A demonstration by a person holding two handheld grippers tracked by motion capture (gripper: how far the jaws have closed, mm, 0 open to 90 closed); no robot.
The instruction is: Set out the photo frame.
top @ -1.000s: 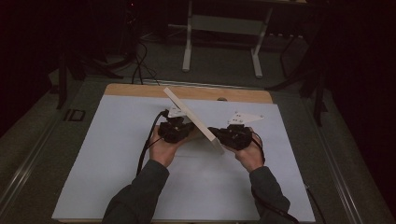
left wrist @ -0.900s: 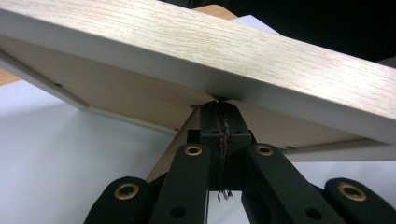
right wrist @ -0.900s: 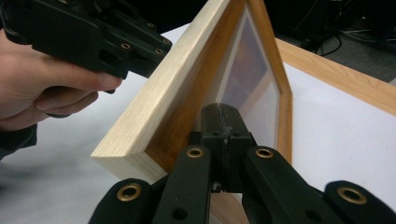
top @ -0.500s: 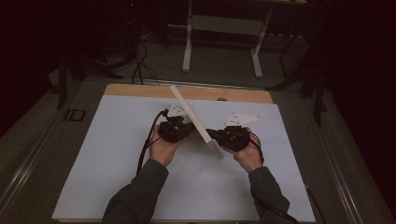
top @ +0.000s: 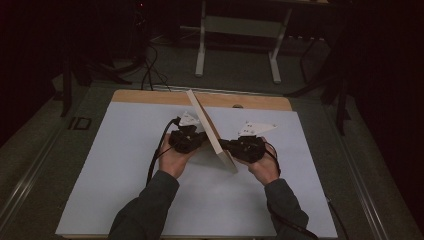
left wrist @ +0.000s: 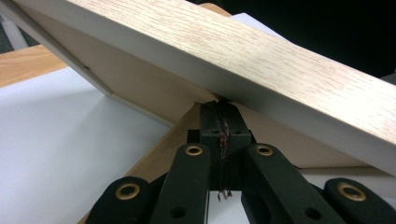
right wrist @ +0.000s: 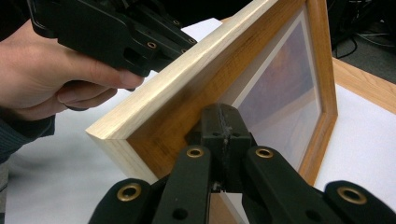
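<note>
A light wooden picture frame [top: 212,132] stands on edge, tilted, on the white sheet [top: 115,180] between my two grippers. My left gripper [top: 201,140] is shut, its tips pressed against the frame's brown back board [left wrist: 154,93]. From the other side my right gripper [top: 224,145] is shut too, its tips against the frame's front by the glass [right wrist: 285,98]. In the left gripper view the closed jaws [left wrist: 219,109] meet the back under the frame's wooden side [left wrist: 243,51]. In the right gripper view the closed jaws [right wrist: 223,114] touch the wooden border [right wrist: 177,100], with the left gripper [right wrist: 184,39] beyond.
The white sheet covers a wooden table [top: 150,96] whose far edge shows bare wood. Behind the table stand a metal frame's legs [top: 201,45], with cables [top: 147,70] on the dark floor. A person's forearms [top: 145,210] enter from the bottom edge.
The frame's far top corner has swung slightly to the right, so it stands a little steeper. Both hands have stayed where they were.
</note>
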